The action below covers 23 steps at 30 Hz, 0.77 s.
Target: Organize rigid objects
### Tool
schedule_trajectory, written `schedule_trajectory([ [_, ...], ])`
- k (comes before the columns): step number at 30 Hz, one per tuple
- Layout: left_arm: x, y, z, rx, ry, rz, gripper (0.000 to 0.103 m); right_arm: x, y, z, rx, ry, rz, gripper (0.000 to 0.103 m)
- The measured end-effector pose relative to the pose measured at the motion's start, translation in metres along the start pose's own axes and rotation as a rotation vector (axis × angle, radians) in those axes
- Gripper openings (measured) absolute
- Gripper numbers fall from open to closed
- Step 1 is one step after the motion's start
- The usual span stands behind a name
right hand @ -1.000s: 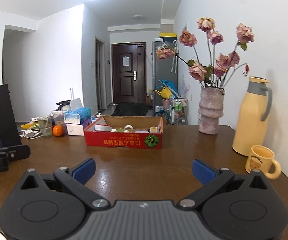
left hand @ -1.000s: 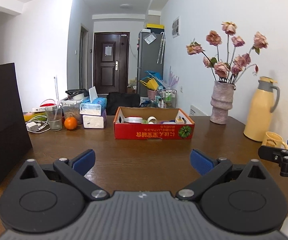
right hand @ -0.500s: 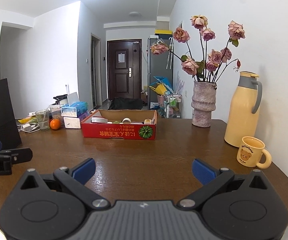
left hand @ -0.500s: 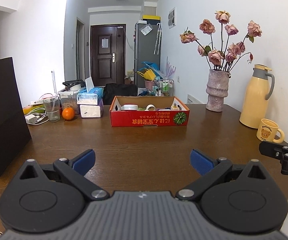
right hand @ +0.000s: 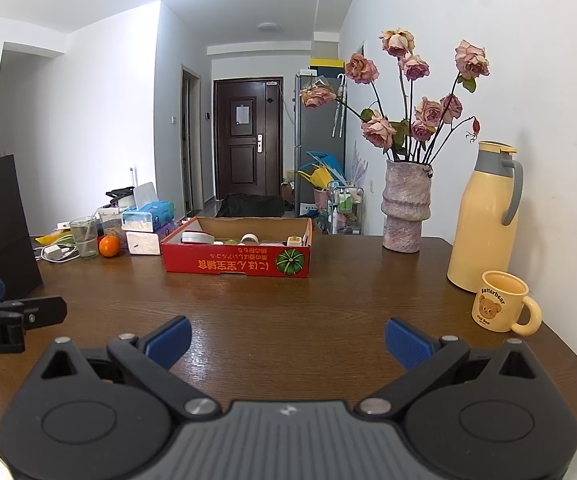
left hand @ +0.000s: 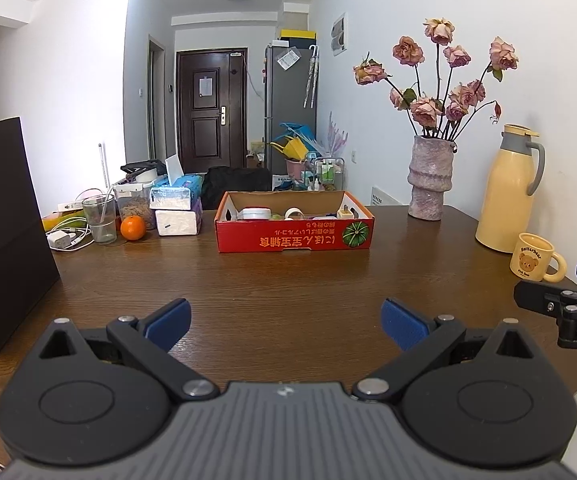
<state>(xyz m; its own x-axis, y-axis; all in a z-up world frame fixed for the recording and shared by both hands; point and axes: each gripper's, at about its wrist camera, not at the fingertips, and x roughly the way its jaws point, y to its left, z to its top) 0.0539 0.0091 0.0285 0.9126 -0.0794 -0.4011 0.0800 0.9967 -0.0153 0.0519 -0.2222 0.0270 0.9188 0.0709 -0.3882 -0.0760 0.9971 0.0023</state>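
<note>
Both claws spread wide, nothing held. Left gripper (left hand: 284, 322) and right gripper (right hand: 287, 340) hover over bare table (left hand: 288, 280). Red box (left hand: 294, 227) with small items sits dead ahead, long side facing; left looks squarer on.

White-walled room with a dark wood table (left hand: 288, 280)

Beyond the table, a hallway ends at a dark brown door (right hand: 247, 138); a grey fridge (left hand: 290, 108) stands right of it, a ceiling lamp (right hand: 271, 27) above.

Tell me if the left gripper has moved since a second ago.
Yes. The left gripper has backed away: the red box looks smaller and the mug now shows fully.
</note>
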Motion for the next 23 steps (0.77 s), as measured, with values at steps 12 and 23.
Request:
schedule_trajectory([
  [12,-0.0006,-0.0008,-0.0015,-0.001,0.001,-0.005,0.103,0.0002,-0.0001,-0.0003,-0.002,0.002,-0.001,0.103],
  [23,0.0024,0.0039,-0.004,-0.014,0.018,-0.022,0.103,0.0048,0.0029,-0.0008,-0.007,0.018,-0.003,0.103],
])
